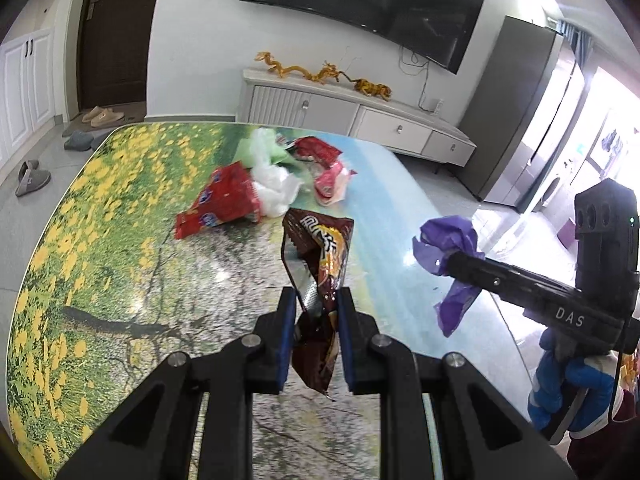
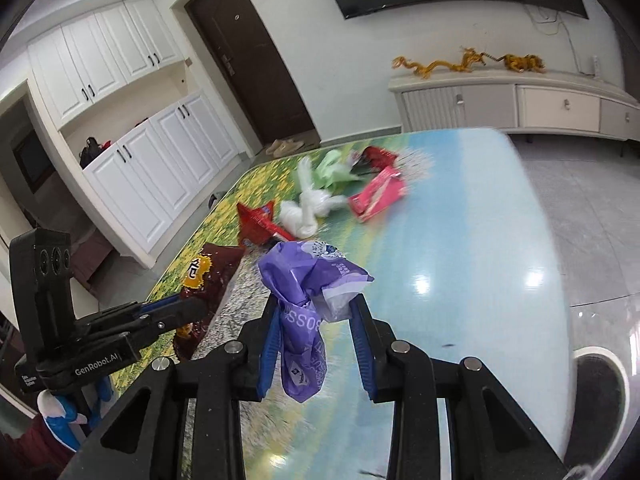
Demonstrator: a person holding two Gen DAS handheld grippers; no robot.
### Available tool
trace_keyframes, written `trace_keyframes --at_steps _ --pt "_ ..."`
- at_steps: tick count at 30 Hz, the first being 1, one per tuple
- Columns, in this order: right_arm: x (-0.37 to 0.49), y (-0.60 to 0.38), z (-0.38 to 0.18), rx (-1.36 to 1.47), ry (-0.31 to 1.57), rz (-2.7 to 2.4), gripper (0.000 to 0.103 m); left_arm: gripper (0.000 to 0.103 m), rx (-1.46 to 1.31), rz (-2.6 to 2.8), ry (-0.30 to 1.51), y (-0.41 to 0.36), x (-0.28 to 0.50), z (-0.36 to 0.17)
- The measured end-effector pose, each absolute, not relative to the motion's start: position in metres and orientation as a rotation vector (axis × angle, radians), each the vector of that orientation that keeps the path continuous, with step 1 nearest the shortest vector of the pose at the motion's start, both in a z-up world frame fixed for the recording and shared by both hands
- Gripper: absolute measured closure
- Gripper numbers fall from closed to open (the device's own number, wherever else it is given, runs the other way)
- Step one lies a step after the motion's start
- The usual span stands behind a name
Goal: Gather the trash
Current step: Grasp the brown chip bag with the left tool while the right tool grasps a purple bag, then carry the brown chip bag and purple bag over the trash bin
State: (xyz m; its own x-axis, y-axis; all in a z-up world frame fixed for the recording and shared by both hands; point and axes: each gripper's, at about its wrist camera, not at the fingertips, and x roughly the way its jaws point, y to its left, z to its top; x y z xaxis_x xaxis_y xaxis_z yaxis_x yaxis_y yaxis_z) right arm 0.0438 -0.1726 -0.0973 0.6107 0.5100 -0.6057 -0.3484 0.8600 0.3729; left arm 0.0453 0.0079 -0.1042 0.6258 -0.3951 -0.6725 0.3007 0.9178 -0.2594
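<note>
My left gripper (image 1: 318,300) is shut on a brown snack wrapper (image 1: 320,256) and holds it above the table (image 1: 120,280). My right gripper (image 2: 316,308) is shut on a crumpled purple wrapper (image 2: 308,276); it also shows in the left wrist view (image 1: 448,248), off the table's right side. The brown wrapper shows in the right wrist view (image 2: 212,272) in the left gripper (image 2: 188,308). More trash lies on the table: a red packet (image 1: 220,204), a white plastic bag (image 1: 276,188), a green bag (image 1: 268,144), a dark red wrapper (image 1: 316,150) and a pink packet (image 1: 330,184).
The table has a glossy flower-meadow print and a rounded far edge. A white TV cabinet (image 1: 360,116) with yellow dragon figures stands behind it under a wall TV. Slippers (image 1: 32,178) lie on the floor at left. A dark round object (image 2: 600,392) sits at lower right.
</note>
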Motion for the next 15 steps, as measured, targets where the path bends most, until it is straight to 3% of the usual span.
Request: trace_keyframes --at_steps 15 --pt "-0.008 -0.334 -0.093 0.328 0.665 0.175 0.072 0.084 0.043 -0.594 0.811 -0.118 0.052 -0.084"
